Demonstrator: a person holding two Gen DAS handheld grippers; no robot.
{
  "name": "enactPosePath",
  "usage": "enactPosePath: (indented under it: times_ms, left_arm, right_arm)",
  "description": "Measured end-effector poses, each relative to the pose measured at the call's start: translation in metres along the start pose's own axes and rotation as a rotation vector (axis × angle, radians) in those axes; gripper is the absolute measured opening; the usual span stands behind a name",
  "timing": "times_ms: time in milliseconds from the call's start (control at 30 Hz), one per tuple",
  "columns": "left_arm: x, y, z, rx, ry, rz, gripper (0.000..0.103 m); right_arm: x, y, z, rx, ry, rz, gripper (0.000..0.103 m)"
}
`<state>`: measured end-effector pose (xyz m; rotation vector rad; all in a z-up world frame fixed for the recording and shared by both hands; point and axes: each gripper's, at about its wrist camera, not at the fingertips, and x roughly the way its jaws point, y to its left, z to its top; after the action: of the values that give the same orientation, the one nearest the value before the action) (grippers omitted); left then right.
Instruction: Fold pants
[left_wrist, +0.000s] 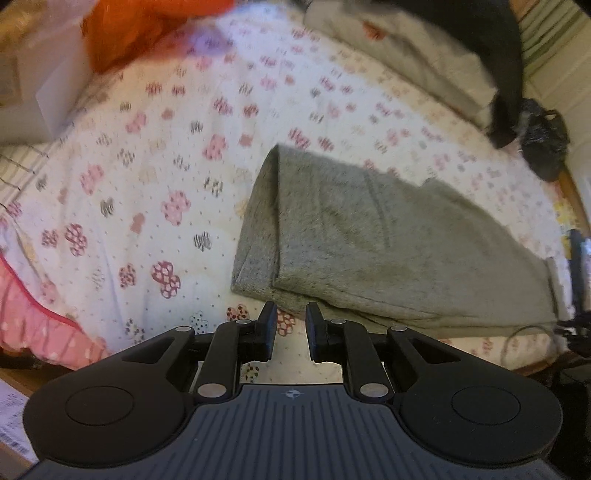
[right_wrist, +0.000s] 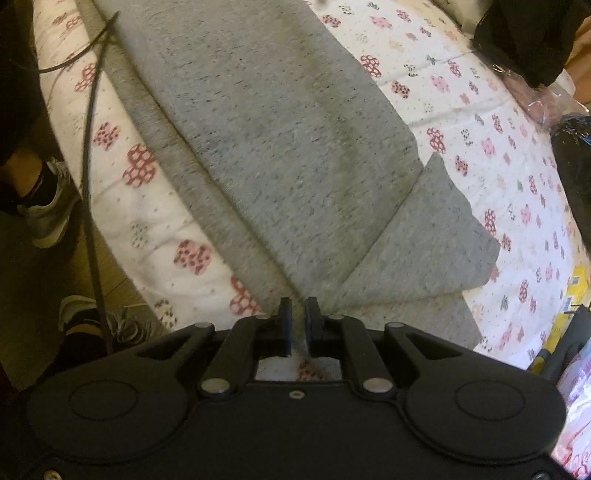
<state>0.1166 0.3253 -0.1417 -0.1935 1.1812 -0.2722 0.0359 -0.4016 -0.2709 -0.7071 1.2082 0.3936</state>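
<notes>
Right claw (right_wrist: 298, 320) seemingly pinching grey pants (right_wrist: 280, 147) edge, fabric stretching ahead.

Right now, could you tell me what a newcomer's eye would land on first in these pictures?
The grey pants stand out first, lying folded lengthwise across the flower-print bedspread. Next is the right gripper, its jaws nearly closed on the pants' near edge, while the left gripper hovers open just short of the cloth. A bright orange cloth lies at the bed's far left corner.
</notes>
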Motion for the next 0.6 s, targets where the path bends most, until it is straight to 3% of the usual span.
enactPosePath:
  times_ms: [67,200,300,400,500,600]
  left_arm:
    - [-0.015,-0.005,-0.004,0.018,-0.02,0.003,0.016]
    - [-0.046,-0.018,-0.016,0.07,-0.07,0.044,0.016]
    - [-0.071,-0.026,-0.024,0.071,-0.161,0.072,0.016]
    - [-0.077,-0.048,-0.026,0.086,-0.279,0.108,0.019]
    - [-0.053,-0.081,-0.026,0.069,-0.398,0.154,0.033]
    - [0.002,-0.111,-0.024,0.008,-0.378,0.205,0.036]
  right_arm:
    - [-0.006,0.001,-0.006,0.018,-0.015,-0.01,0.046]
    - [-0.029,-0.001,-0.017,0.088,-0.061,0.012,0.049]
    - [-0.052,-0.01,-0.026,0.197,-0.098,0.029,0.054]
    - [-0.077,-0.035,-0.031,0.442,-0.17,0.004,0.065]
    - [-0.085,-0.07,-0.024,0.716,-0.2,-0.044,0.066]
    - [-0.074,-0.095,-0.005,0.967,-0.234,-0.126,0.066]
